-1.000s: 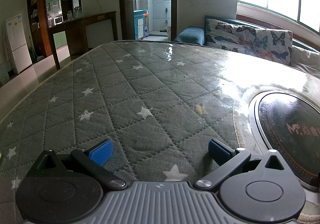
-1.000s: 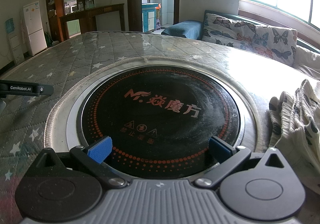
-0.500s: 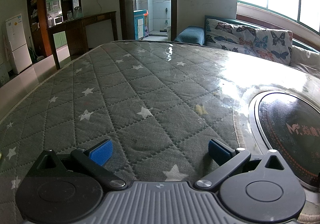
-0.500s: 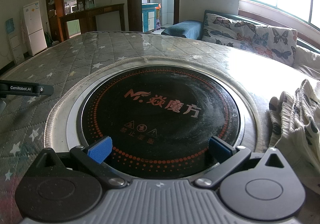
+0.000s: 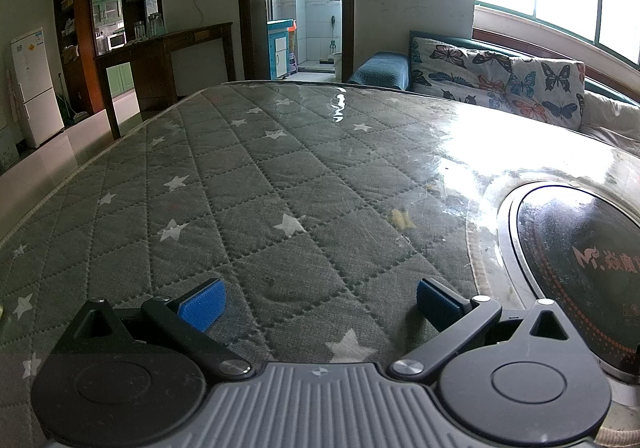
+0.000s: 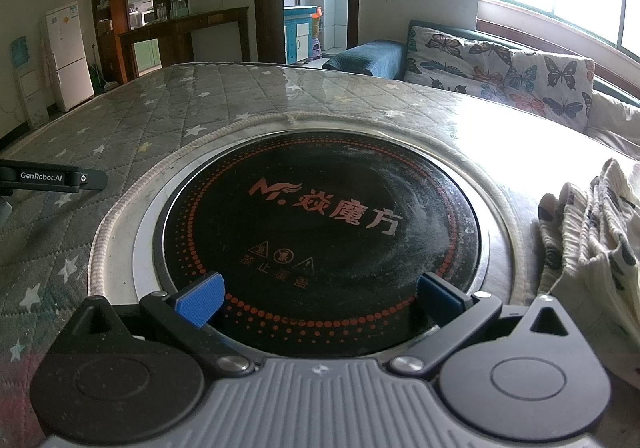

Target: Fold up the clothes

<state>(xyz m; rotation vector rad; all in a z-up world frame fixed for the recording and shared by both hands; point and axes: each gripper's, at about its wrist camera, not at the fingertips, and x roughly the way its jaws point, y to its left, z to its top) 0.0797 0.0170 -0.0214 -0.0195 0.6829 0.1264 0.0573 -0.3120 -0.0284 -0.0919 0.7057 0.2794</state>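
Left hand-held gripper (image 5: 318, 298) and right hand-held gripper (image 6: 319, 298) both wide, empty; crumpled garment (image 6: 592, 248) at tabletop (image 5: 304, 176) right edge.

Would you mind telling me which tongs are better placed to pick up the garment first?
Right. The garment lies just right of the right tongs, beside the cooktop. The left tongs face only quilted cover, with no garment in their view. Both are open and empty.

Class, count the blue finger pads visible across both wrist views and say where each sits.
4. Left gripper: pads and over the quilted cover. Right gripper: pads and over the black cooktop.
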